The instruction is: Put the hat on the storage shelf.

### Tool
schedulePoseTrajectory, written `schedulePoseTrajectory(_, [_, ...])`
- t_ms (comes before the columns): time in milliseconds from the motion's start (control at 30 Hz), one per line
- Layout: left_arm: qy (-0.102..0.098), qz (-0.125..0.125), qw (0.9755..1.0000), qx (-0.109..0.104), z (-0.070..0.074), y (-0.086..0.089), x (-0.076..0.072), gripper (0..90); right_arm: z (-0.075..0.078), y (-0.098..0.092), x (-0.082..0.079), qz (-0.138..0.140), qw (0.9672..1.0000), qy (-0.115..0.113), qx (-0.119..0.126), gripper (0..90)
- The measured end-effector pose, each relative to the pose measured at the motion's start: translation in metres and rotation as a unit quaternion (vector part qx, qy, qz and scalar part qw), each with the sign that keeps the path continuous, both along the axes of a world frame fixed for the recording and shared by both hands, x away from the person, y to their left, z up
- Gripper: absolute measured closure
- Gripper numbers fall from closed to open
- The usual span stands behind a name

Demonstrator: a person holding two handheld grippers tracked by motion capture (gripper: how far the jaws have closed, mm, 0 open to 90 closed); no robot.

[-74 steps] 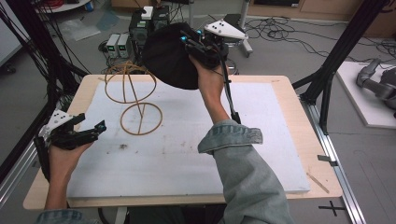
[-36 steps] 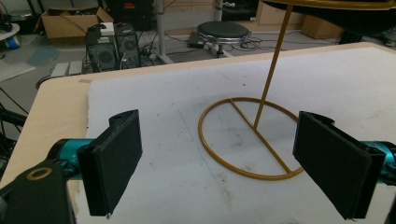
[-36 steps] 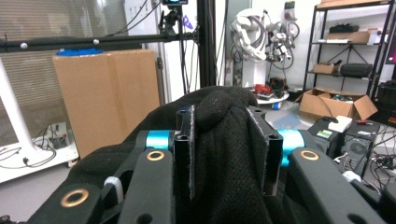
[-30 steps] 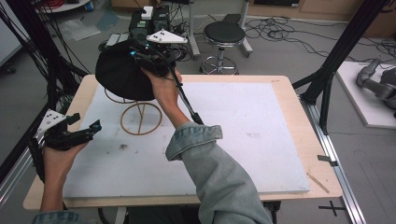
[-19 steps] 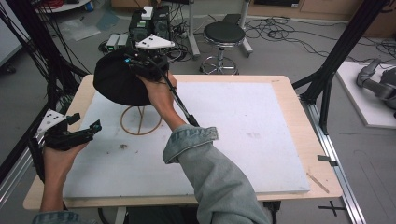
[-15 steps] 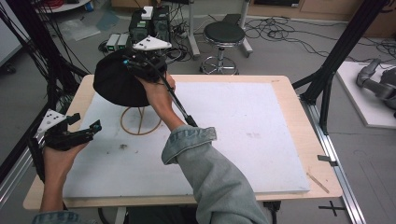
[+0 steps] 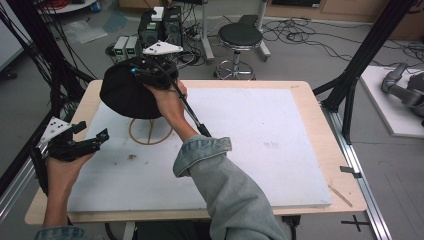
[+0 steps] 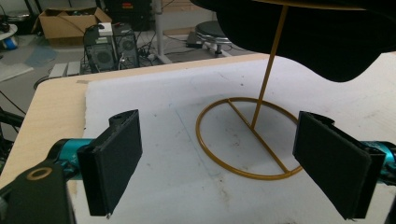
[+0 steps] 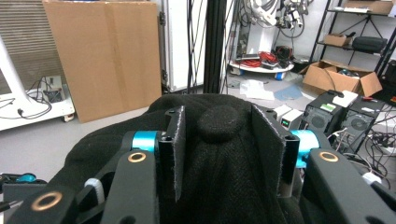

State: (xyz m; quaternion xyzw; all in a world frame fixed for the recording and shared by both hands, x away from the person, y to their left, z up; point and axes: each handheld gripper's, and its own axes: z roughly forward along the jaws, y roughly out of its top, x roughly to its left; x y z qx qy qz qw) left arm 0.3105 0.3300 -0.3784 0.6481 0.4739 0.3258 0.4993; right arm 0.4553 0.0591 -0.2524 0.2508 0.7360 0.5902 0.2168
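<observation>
- One black knit hat [image 7: 125,92], soft and rounded, with a small cloth button on its crown [image 9: 218,122]. It sits atop a stand near the table's [image 7: 310,100] far left corner.
- One gold wire stand [image 7: 150,131]: a round base ring on the white mat [image 7: 250,145], and a thin upright stem [image 8: 268,70] rising under the hat.
- Right gripper [image 7: 150,72] rests on the hat's top. Its jaws have just been opening; they now stand slightly apart, the crown button between them, not visibly pinched.
- Left gripper [image 7: 87,142] hovers near the table's left edge, jaws wide apart, holding nothing.
- Two grippers, one hat, one stand.
</observation>
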Motion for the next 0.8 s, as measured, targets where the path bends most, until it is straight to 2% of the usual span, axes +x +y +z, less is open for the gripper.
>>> schedulePoseTrajectory(100, [0.001, 0.000, 1.0000, 0.001, 0.000, 0.000, 0.000, 15.9, -0.001, 0.000, 0.000, 0.001, 1.0000, 0.000, -0.003, 52.0])
schedulePoseTrajectory(200, [0.000, -0.001, 1.0000, 0.001, 0.000, 0.000, 0.000, 15.9, 0.000, -0.001, 0.000, 0.002, 1.0000, -0.002, -0.003, 51.9])
schedulePoseTrajectory(367, [0.002, -0.001, 1.0000, 0.001, -0.001, 0.000, 0.000, 15.9, 0.002, -0.008, 0.000, -0.011, 0.9999, -0.006, -0.008, 43.2])
schedulePoseTrajectory(667, [0.004, 0.000, 1.0000, 0.003, -0.002, -0.002, 0.001, 15.9, 0.006, -0.048, -0.001, -0.047, 0.9988, -0.015, -0.002, 34.8])
schedulePoseTrajectory(800, [0.004, -0.001, 1.0000, 0.004, -0.002, -0.002, 0.002, 15.9, 0.010, -0.070, -0.001, -0.072, 0.9974, -0.007, -0.002, 26.9])
